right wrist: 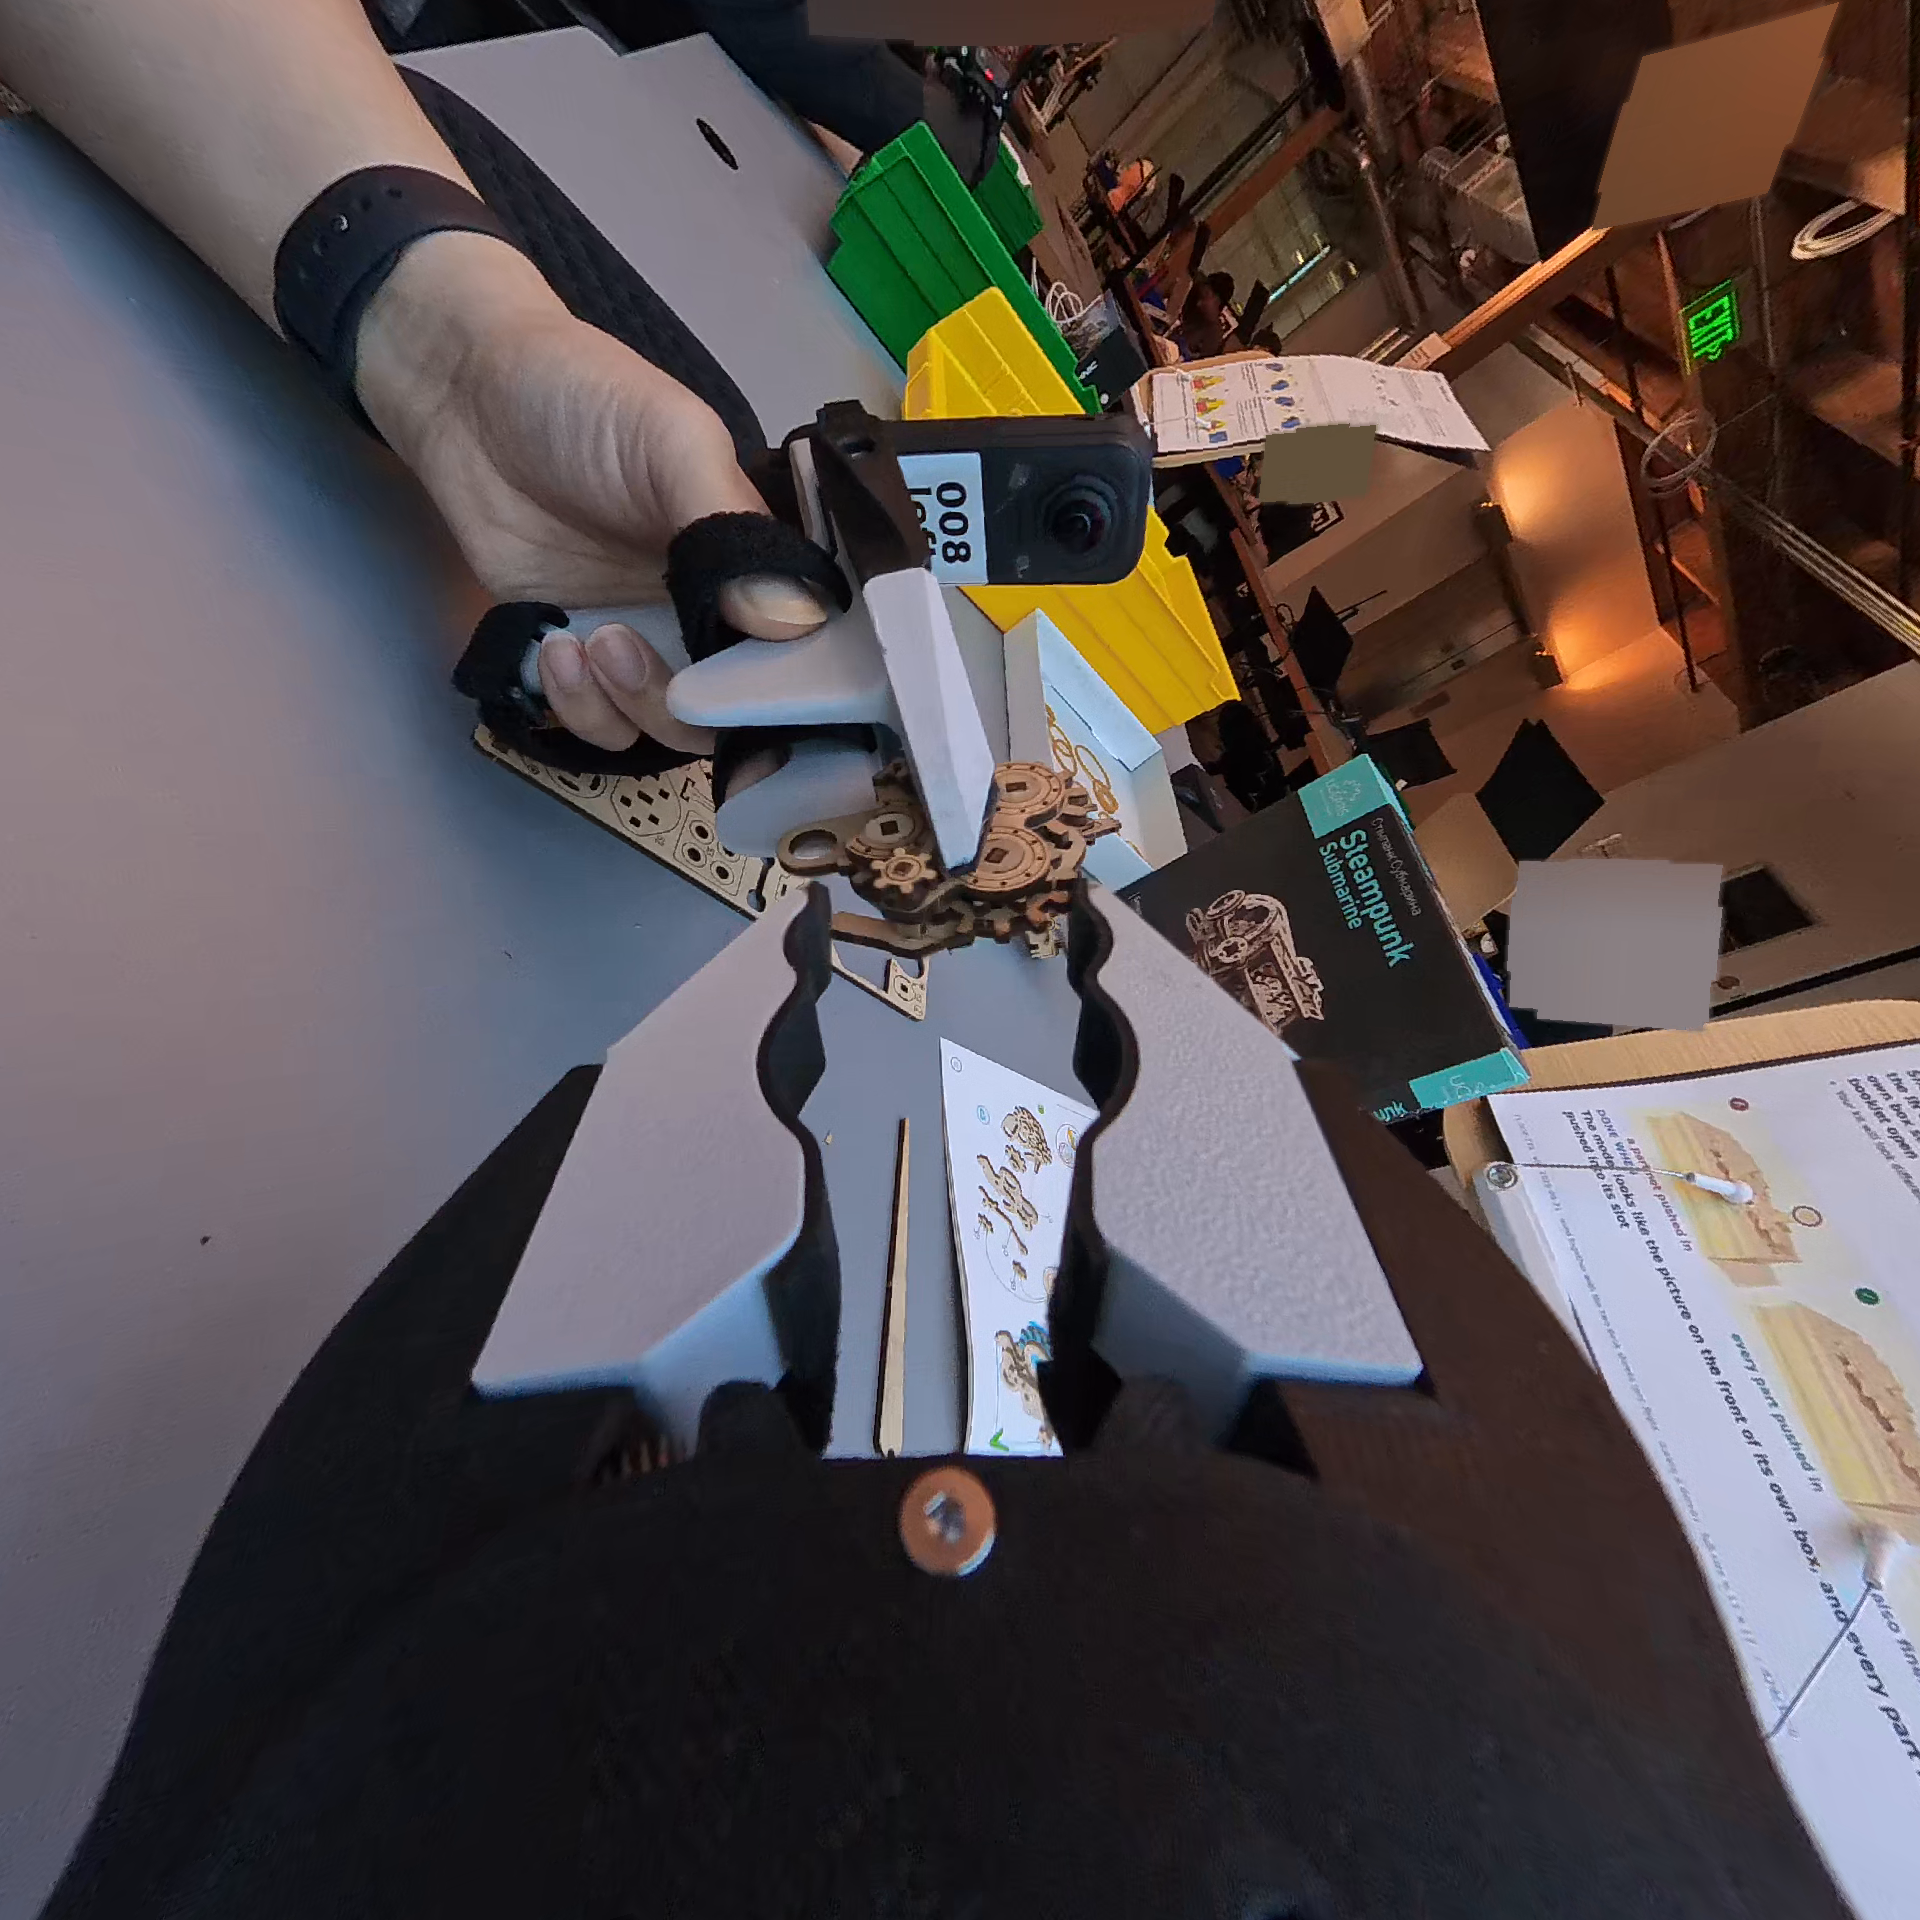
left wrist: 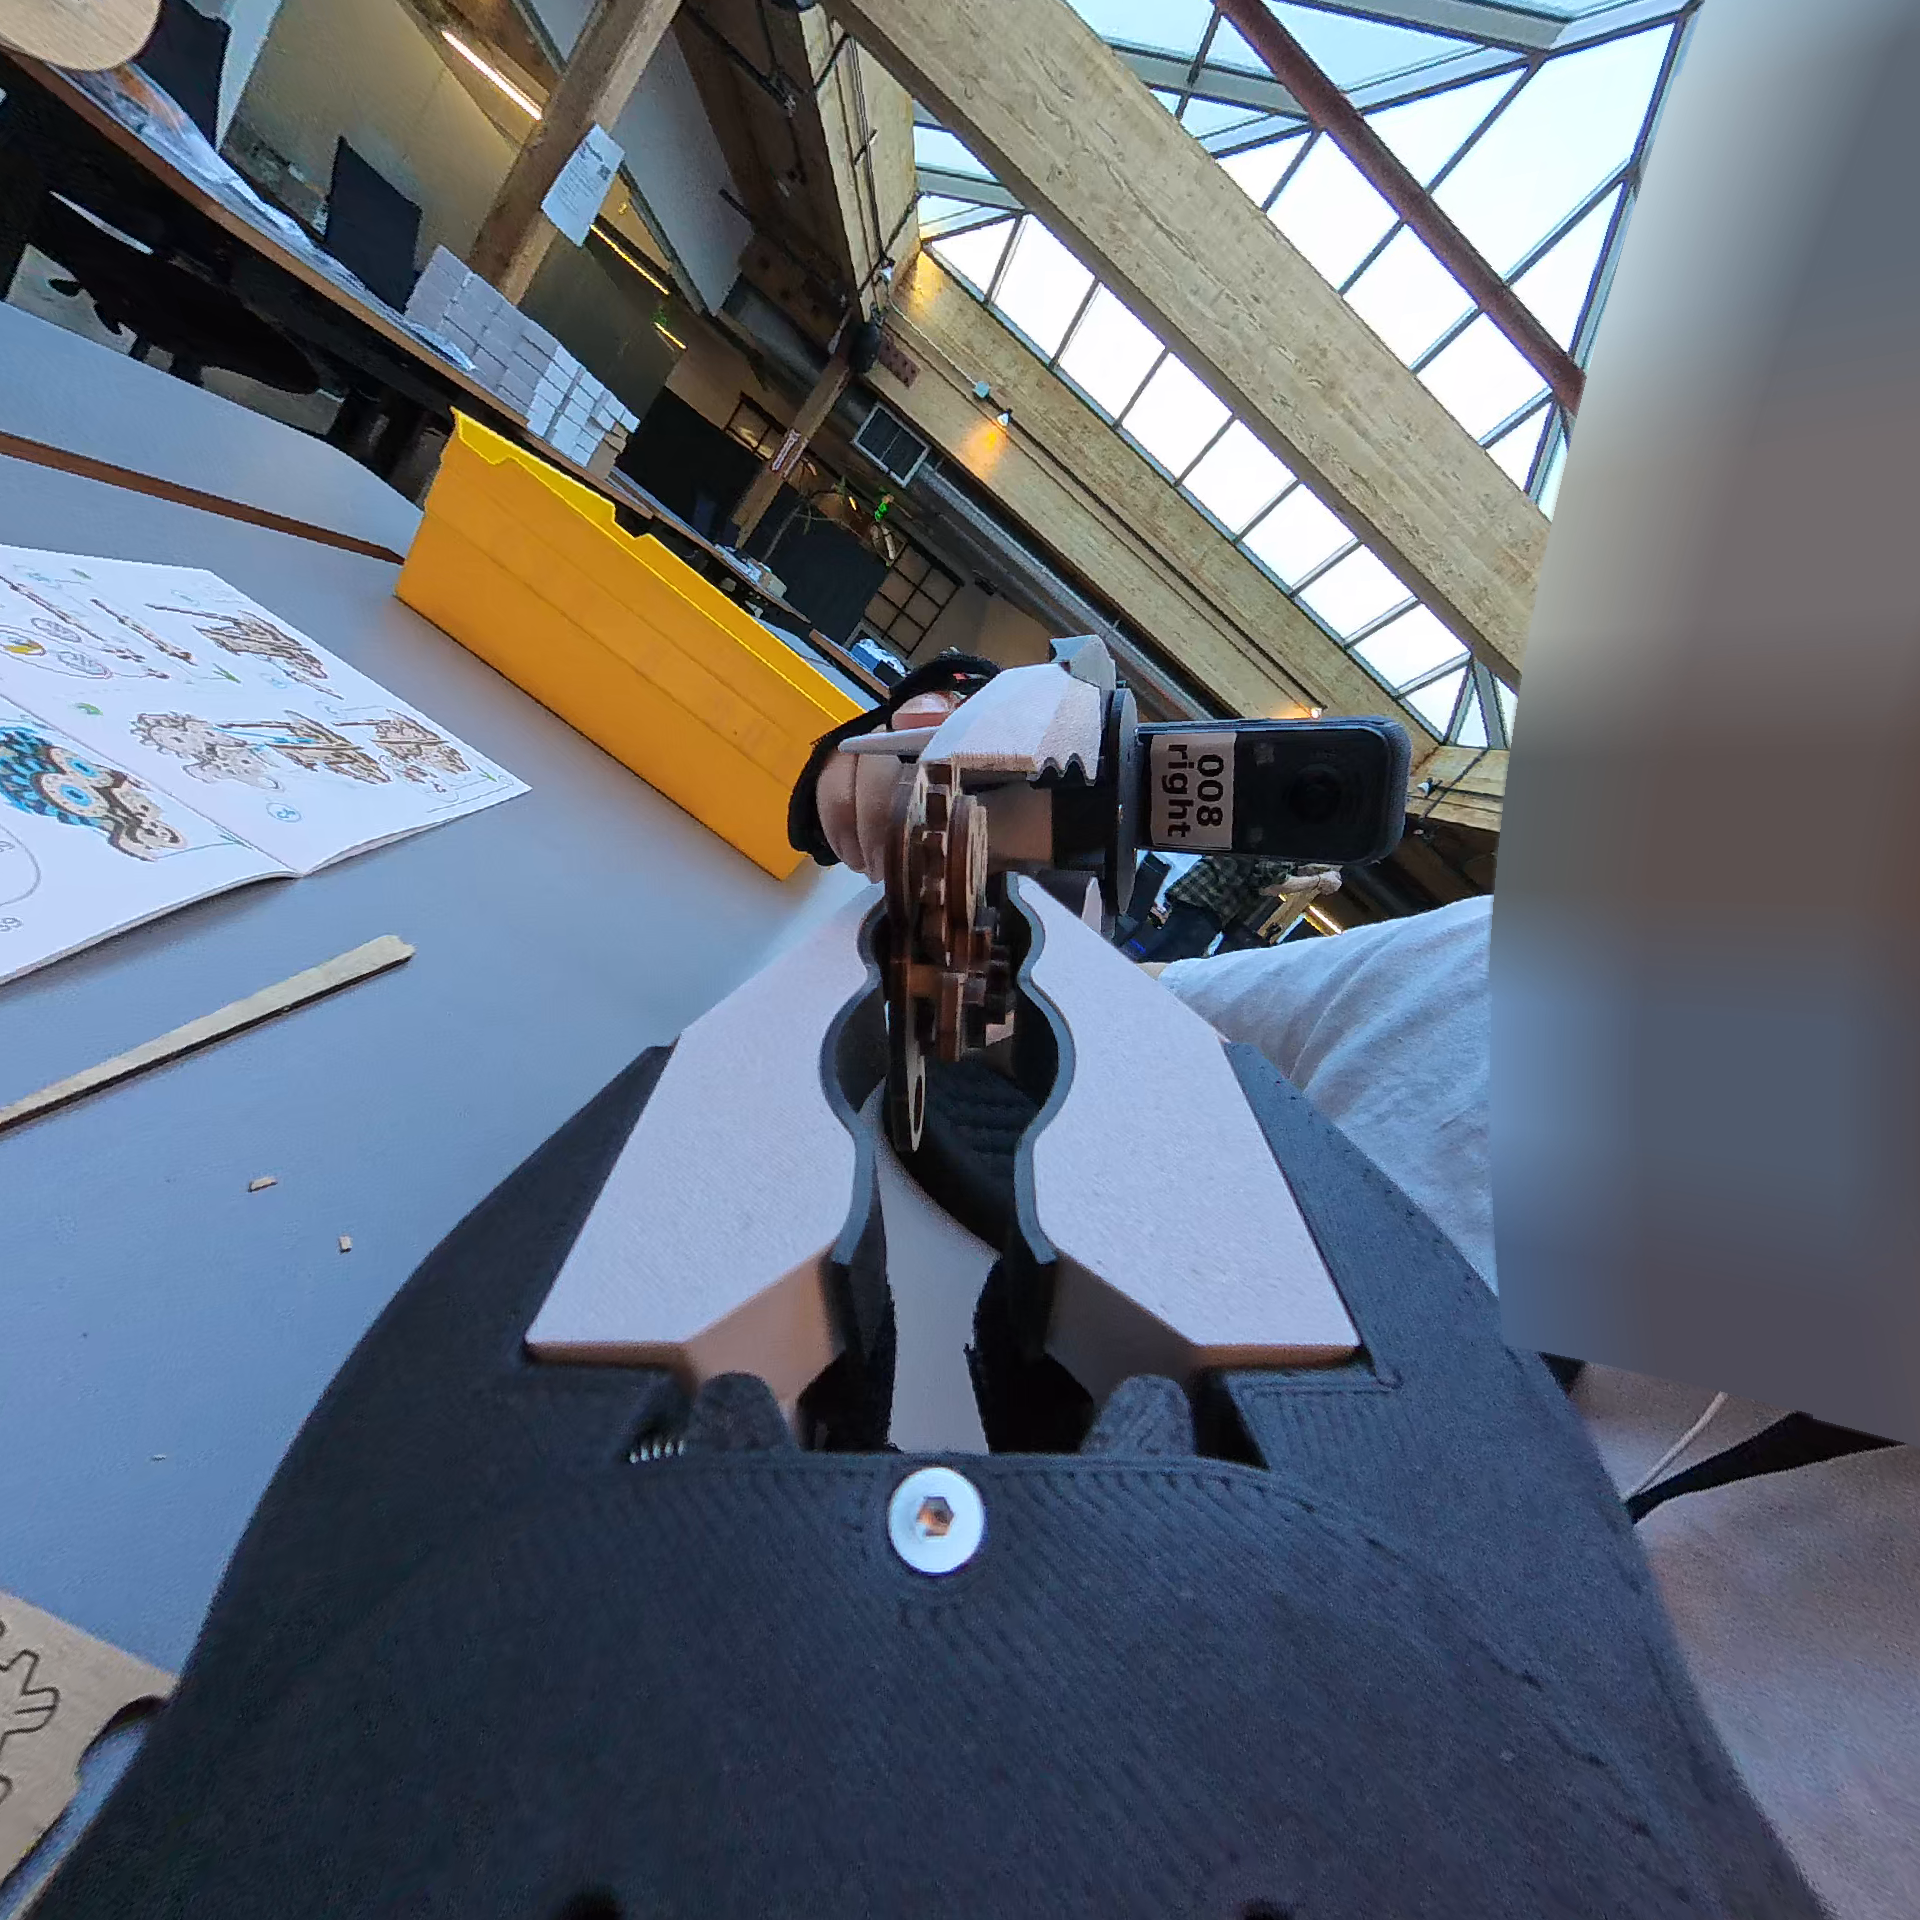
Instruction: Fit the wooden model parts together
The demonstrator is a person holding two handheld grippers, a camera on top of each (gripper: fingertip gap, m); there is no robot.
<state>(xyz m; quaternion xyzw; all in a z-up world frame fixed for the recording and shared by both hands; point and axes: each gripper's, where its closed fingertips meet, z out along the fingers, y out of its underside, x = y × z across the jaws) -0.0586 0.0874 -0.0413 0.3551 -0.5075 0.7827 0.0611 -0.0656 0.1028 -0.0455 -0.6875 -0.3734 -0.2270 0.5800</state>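
Note:
A brown wooden gear assembly (left wrist: 935,831) is clamped between the pale fingers of my left gripper (left wrist: 940,904), which is shut on it and holds it above the grey table (left wrist: 416,1143). In the right wrist view the same assembly (right wrist: 1023,852) hangs in the left gripper (right wrist: 977,831), held by a hand. My right gripper (right wrist: 943,914) is open, its jaws wide apart. Its fingertips (right wrist: 805,925) flank the assembly's lower edge. I cannot tell whether they touch it. The right gripper's camera (left wrist: 1299,790) shows just behind the assembly.
An instruction booklet (left wrist: 208,727), a thin wooden strip (left wrist: 208,1023) and a yellow bin (left wrist: 603,644) lie on the table. A laser-cut part sheet (right wrist: 675,821), a black product box (right wrist: 1330,935), a green bin (right wrist: 935,239) and a printed sheet (right wrist: 1714,1299) are nearby. My left and right fingertips are right by each other.

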